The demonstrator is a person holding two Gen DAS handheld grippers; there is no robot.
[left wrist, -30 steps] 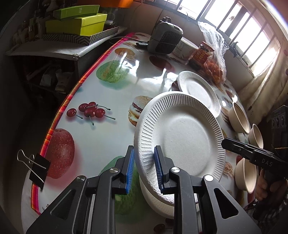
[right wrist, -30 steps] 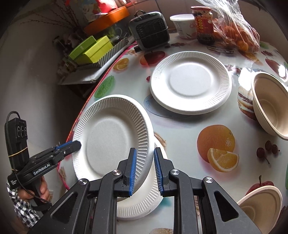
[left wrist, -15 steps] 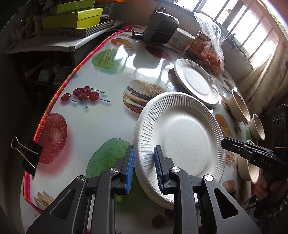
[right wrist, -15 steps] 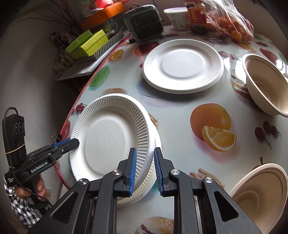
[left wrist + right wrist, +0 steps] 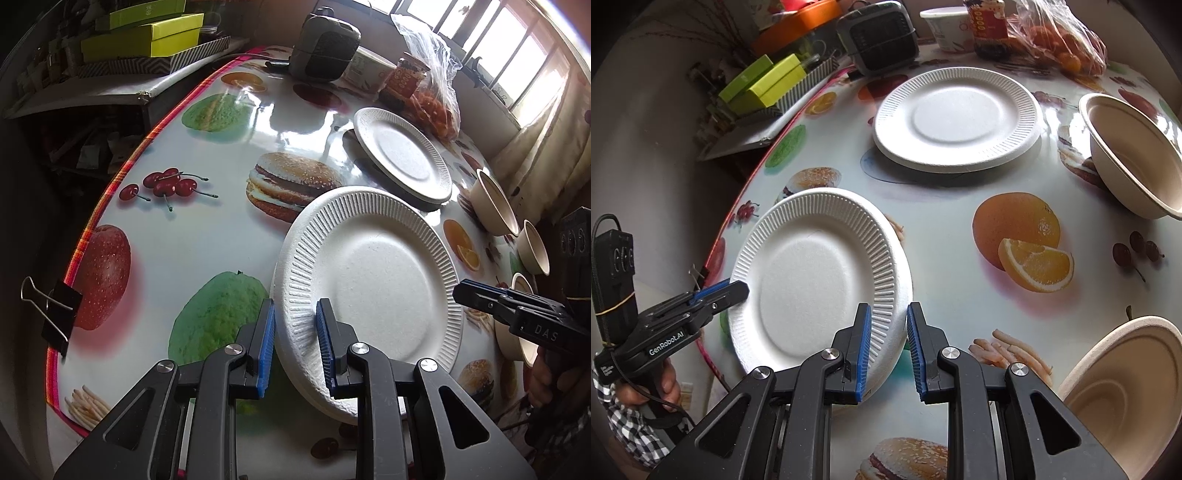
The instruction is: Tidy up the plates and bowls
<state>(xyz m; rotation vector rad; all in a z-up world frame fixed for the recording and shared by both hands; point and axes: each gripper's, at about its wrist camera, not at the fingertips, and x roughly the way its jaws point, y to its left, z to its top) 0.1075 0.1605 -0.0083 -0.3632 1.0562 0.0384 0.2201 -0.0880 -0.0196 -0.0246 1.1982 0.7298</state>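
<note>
Left tongs (image 5: 293, 341) and right tongs (image 5: 886, 345) both clamp opposite rims of one round white ribbed paper plate (image 5: 816, 280), which sits near the tabletop (image 5: 207, 229) edge. A second identical plate (image 5: 956, 118) lies farther in; glossy fruit-print cloth between them is bare. Beige pulp bowls (image 5: 1134, 155) line the right side.

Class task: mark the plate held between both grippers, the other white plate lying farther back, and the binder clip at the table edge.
Held plate (image 5: 809, 273), right wrist view, flat centre.
Far plate (image 5: 955, 114), right wrist view, flat centre.
Binder clip (image 5: 61, 314), left wrist view, black body.
</note>
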